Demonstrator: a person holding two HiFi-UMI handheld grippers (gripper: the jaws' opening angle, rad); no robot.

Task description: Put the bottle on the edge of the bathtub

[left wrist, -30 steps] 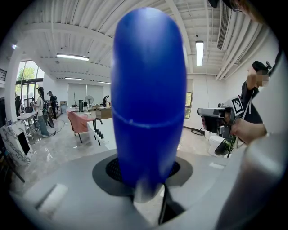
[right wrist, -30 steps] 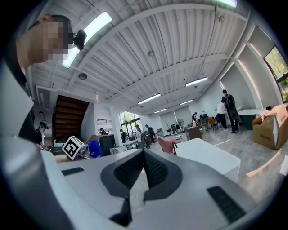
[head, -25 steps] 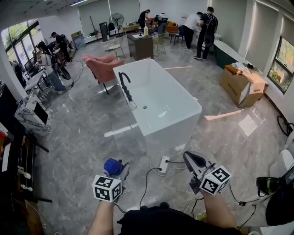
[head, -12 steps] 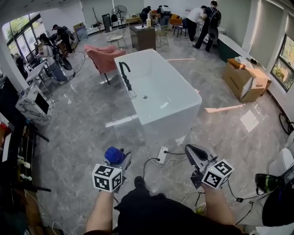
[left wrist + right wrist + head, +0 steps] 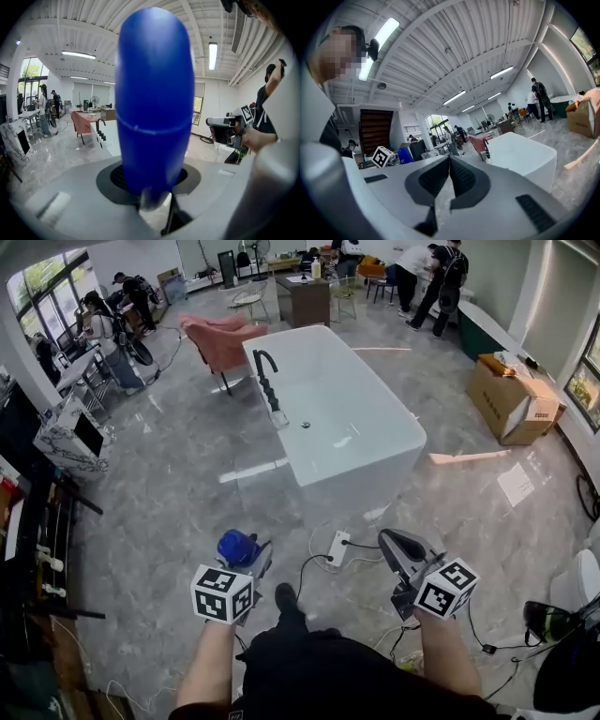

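Bottle [image 5: 154, 103], pinched across its body by the left tool [image 5: 246, 563], was judged rigid, smooth, light and liable to slip; the right tool [image 5: 449, 164] was pressed together, empty.

Head camera looking steeply down and forward, bathtub [image 5: 366, 486] well off at 12 o'clock, left gripper [image 5: 246, 561] camera close behind the bottle [image 5: 154, 103], right gripper [image 5: 392, 542] camera level along its jaws, all three sharing the bathtub and pink chair [image 5: 223, 341].
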